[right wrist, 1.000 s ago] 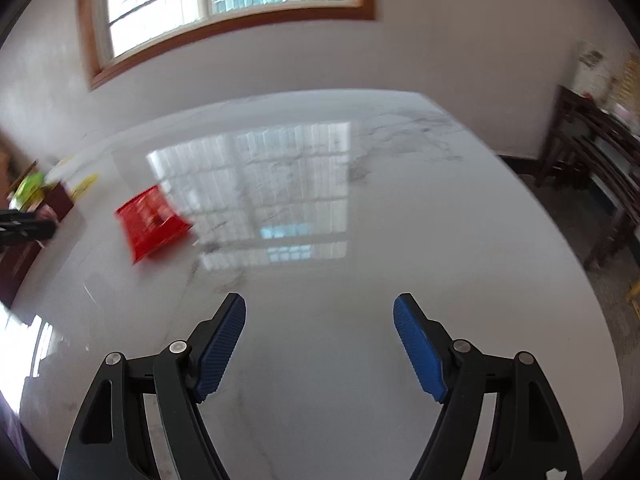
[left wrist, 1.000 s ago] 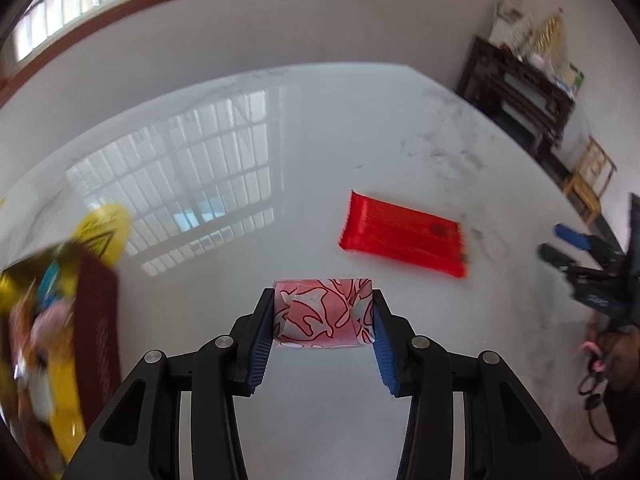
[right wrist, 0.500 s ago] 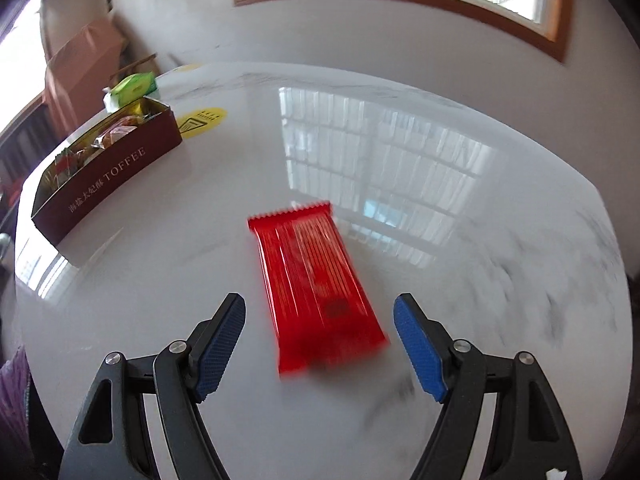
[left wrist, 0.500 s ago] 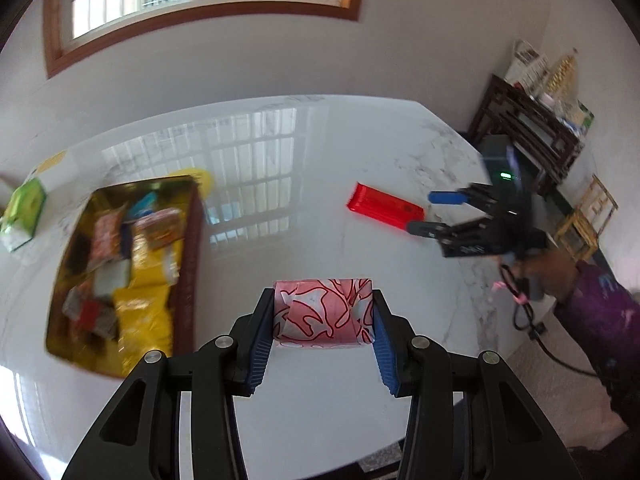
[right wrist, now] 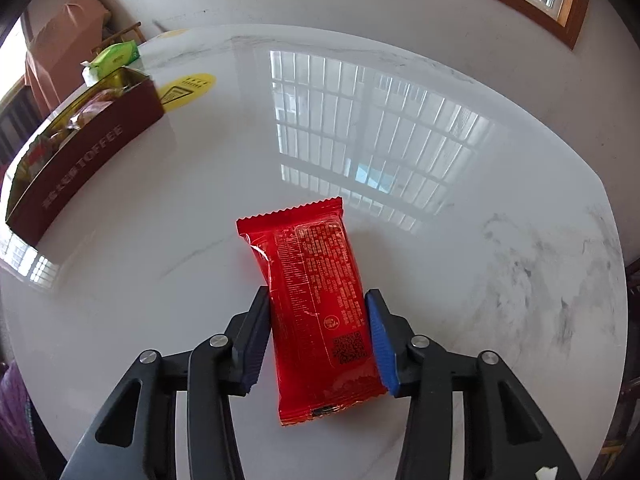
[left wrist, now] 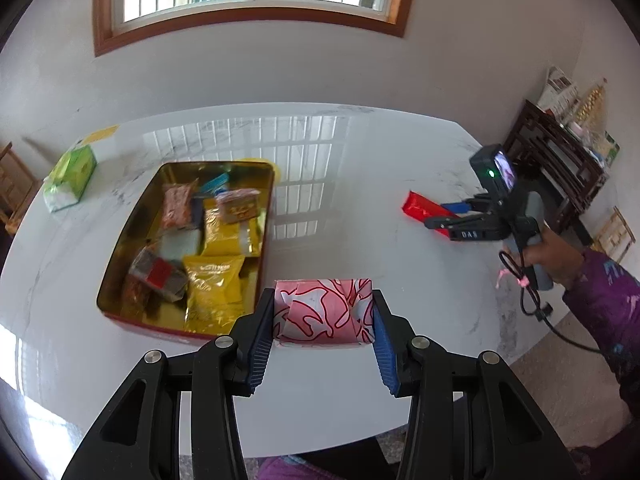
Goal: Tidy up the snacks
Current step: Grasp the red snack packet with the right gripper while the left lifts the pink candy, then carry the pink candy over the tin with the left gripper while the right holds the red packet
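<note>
The red snack packet [right wrist: 316, 300] lies flat on the white marble tabletop [right wrist: 460, 240] between the right gripper [right wrist: 318, 340] jaws, which are closing on its sides. The left gripper [left wrist: 323, 334] — jaws clamped on a pink-and-white wrapped snack [left wrist: 323, 312] — hangs beside the gold-lined toffee tin [left wrist: 256, 280] of snacks.

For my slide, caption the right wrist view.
Right tool closing around a red snack packet on the marble table.

The white table [left wrist: 352, 184] lies bare between the open tin [left wrist: 120, 248] and the red packet [right wrist: 316, 304], a wide lane for a hand; the tin's floor is crowded with wrappers; a green tissue pack [left wrist: 70, 178] stands beyond its far corner; the near edge is open.
</note>
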The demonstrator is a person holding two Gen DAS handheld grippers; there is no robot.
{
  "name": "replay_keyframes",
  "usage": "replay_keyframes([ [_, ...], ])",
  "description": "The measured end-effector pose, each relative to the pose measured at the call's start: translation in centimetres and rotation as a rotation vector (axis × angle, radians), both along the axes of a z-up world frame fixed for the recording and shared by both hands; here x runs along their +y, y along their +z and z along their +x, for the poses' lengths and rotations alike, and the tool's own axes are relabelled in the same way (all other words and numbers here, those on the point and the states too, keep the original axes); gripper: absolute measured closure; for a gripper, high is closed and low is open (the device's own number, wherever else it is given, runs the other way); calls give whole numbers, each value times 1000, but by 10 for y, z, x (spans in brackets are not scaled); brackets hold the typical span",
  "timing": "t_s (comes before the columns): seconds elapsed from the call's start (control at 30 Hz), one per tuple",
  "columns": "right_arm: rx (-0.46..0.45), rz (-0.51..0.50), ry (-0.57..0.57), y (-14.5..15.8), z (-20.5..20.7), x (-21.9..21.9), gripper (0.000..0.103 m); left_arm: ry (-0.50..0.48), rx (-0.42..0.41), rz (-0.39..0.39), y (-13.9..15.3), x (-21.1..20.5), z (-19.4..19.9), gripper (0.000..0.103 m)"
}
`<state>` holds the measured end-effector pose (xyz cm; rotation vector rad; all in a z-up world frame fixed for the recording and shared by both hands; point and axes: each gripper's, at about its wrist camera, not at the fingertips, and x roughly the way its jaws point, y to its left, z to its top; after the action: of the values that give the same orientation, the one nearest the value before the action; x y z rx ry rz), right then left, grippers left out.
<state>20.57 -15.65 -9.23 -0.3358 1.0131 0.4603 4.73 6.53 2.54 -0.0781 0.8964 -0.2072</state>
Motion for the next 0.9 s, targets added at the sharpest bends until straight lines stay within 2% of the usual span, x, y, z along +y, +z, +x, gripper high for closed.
replay_keyframes([
  [0.2, -42, 123, -91, 6, -40, -15, 61, 22, -35, -9, 0, 12, -12, 57],
  [0.4, -95, 231, -273, 16, -68, -62, 61, 48, -49, -4, 2, 27, -22, 57],
  [0.7, -145, 201, -472, 19, -62, -124, 61, 101, -71, -12, 0, 53, -24, 57],
  [0.9, -143, 194, -569, 9, -60, -152, 61, 116, -91, 38, -5, 61, -20, 57],
])
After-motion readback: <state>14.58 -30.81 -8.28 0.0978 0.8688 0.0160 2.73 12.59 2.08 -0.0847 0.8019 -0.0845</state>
